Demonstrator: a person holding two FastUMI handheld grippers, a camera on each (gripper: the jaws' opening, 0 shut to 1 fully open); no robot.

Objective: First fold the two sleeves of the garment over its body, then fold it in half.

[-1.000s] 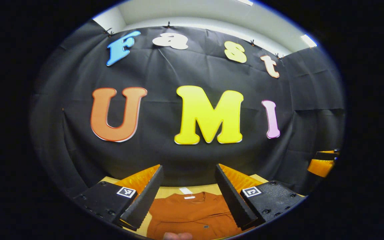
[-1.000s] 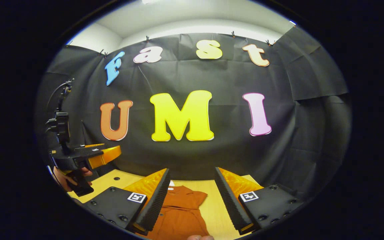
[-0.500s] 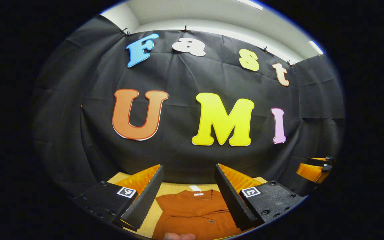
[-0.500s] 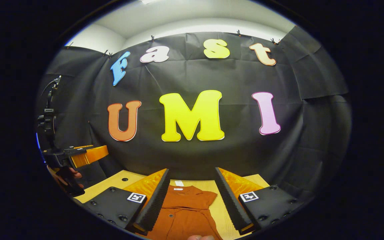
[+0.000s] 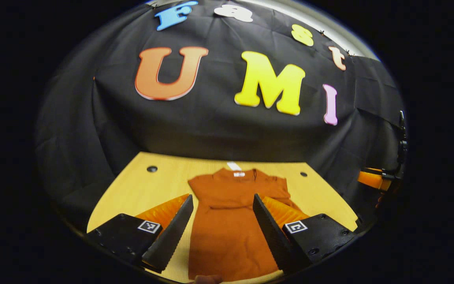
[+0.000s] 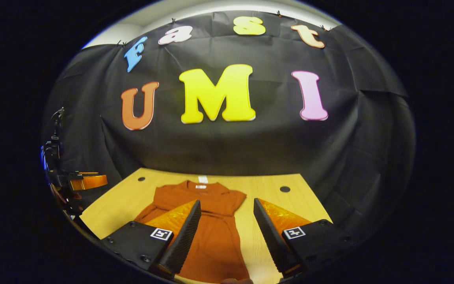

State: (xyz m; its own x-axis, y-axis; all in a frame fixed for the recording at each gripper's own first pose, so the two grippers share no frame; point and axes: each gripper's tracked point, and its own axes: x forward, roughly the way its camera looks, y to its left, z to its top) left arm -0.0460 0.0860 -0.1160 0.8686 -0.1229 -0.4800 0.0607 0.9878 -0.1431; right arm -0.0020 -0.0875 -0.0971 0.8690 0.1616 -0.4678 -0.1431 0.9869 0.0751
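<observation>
Both grippers, left (image 5: 222,221) & right (image 6: 224,225), just tipped down w/ jaws apart, nothing held: dress (image 5: 231,221) on table (image 5: 140,189) now fully seen, sleeves unfolded.

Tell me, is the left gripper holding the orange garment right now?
No, the left gripper hangs open above the garment, which lies flat on the wooden table, its jaws spread wide apart.
</observation>
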